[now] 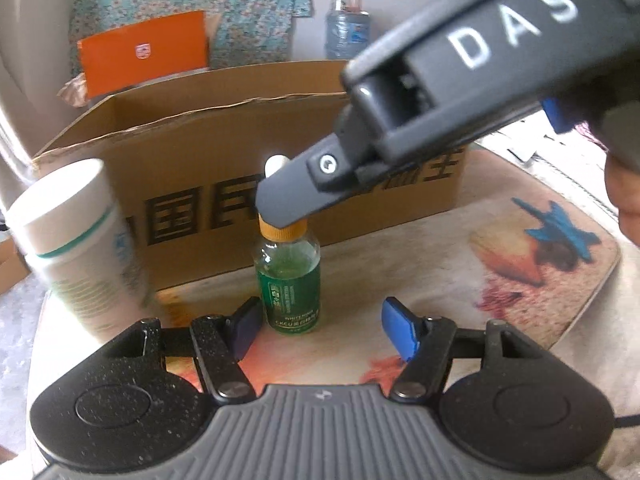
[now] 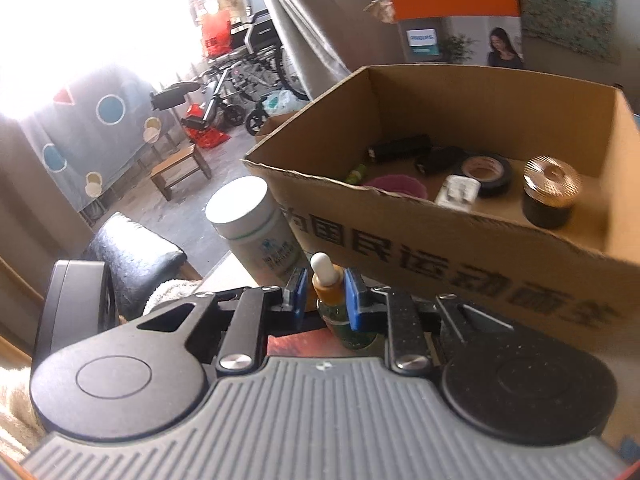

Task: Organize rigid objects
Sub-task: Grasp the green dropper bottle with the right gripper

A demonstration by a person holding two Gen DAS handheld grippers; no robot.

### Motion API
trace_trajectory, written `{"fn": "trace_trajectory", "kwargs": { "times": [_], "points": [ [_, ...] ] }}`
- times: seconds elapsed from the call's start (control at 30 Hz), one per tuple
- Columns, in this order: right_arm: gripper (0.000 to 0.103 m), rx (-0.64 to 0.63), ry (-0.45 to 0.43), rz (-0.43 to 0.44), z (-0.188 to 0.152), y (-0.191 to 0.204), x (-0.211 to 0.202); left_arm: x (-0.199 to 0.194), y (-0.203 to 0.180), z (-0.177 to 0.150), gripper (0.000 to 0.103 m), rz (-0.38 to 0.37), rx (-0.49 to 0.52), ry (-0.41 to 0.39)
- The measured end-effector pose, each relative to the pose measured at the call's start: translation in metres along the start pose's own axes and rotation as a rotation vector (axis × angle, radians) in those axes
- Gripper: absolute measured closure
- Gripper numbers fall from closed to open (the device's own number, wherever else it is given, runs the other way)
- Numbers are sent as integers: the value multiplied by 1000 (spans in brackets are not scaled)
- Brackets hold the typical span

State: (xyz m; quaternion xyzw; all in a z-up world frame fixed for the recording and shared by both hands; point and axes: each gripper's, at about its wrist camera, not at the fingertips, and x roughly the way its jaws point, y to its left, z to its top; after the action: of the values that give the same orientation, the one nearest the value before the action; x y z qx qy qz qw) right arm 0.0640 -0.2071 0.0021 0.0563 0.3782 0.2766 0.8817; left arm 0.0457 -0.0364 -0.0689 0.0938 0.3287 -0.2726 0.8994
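A small green dropper bottle (image 1: 288,280) with an orange collar and white bulb stands upright on the patterned mat, just in front of the cardboard box (image 1: 200,132). My right gripper (image 1: 280,208) reaches in from the upper right and is shut on the bottle's collar; in the right wrist view its blue pads (image 2: 352,300) flank the neck of the dropper bottle (image 2: 326,280), gripper (image 2: 326,300). My left gripper (image 1: 322,324) stands open low in front of the bottle, its left pad close beside the bottle's base. A white canister (image 1: 76,248) stands at the left, also by the box corner (image 2: 256,232).
The open cardboard box (image 2: 440,216) holds a black tape roll (image 2: 484,172), a dark jar with a gold lid (image 2: 550,196), a white plug (image 2: 458,192) and other small items. An orange carton (image 1: 144,56) and a water bottle (image 1: 344,28) stand behind. A hand (image 1: 624,200) shows at right.
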Motion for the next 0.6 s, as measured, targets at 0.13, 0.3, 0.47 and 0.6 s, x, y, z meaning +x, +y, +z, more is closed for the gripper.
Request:
{"fn": "trace_trajectory", "kwargs": {
  "times": [0.13,0.3,0.47,0.6],
  "points": [
    [84,46,-7,-30,-11,-15,-14,5,-13,5,36,-46,21,-1],
    [84,95,-9,-71,-23,-31,-30,11,-31,8,36,-85,42,-5],
    [84,118,-20,-83,-30,-43,-39,13,-36,8,37,-96,52,-6],
    [82,119,-27,-81,-30,-45,-39,16,-34,9,40,-89,45,1]
  ]
}}
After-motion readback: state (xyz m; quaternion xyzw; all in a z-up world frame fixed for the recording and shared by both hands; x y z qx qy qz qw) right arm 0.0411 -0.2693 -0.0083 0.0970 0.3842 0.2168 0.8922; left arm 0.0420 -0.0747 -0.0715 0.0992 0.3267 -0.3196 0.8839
